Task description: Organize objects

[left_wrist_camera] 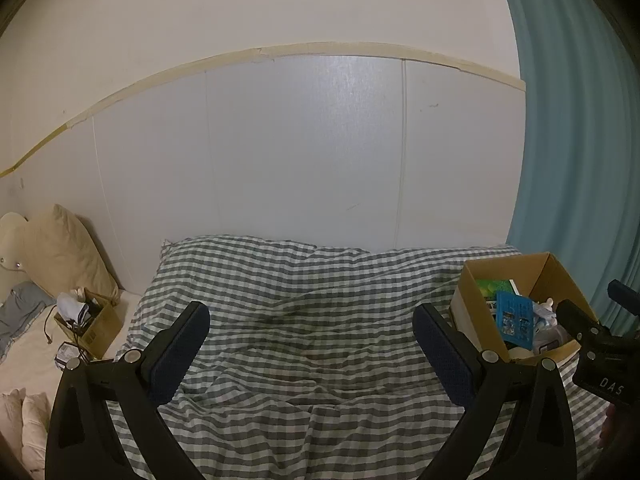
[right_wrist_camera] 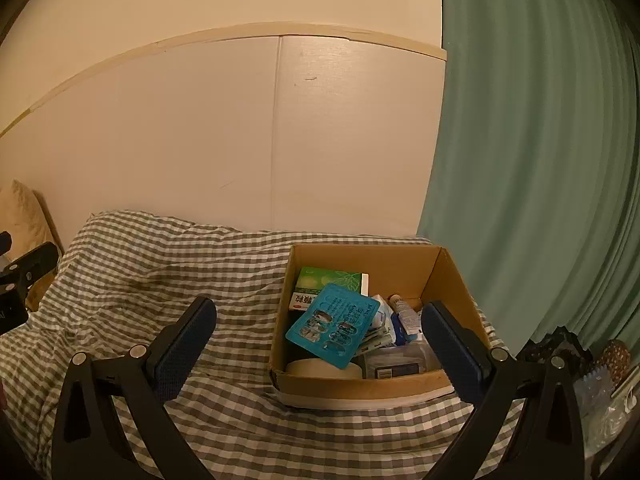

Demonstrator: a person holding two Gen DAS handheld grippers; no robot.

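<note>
A brown cardboard box [right_wrist_camera: 436, 276] sits on the checked bedspread [right_wrist_camera: 160, 280], filled with a blue blister pack [right_wrist_camera: 332, 330], a green carton [right_wrist_camera: 332, 282], a small tube [right_wrist_camera: 406, 312] and other packets. It also shows at the right of the left wrist view [left_wrist_camera: 548, 280]. My right gripper [right_wrist_camera: 318, 344] is open and empty, hovering at the box's near edge. My left gripper [left_wrist_camera: 310, 344] is open and empty over the bare checked bedspread [left_wrist_camera: 300, 300]. A second small cardboard box [left_wrist_camera: 102, 326] with cables and white items sits far left.
A beige pillow [left_wrist_camera: 64, 256] and grey cloth [left_wrist_camera: 20, 308] lie at the left by the white wall panels [left_wrist_camera: 304, 152]. A teal curtain [right_wrist_camera: 532, 160] hangs at the right. Dark and patterned clutter [right_wrist_camera: 600, 364] lies right of the box.
</note>
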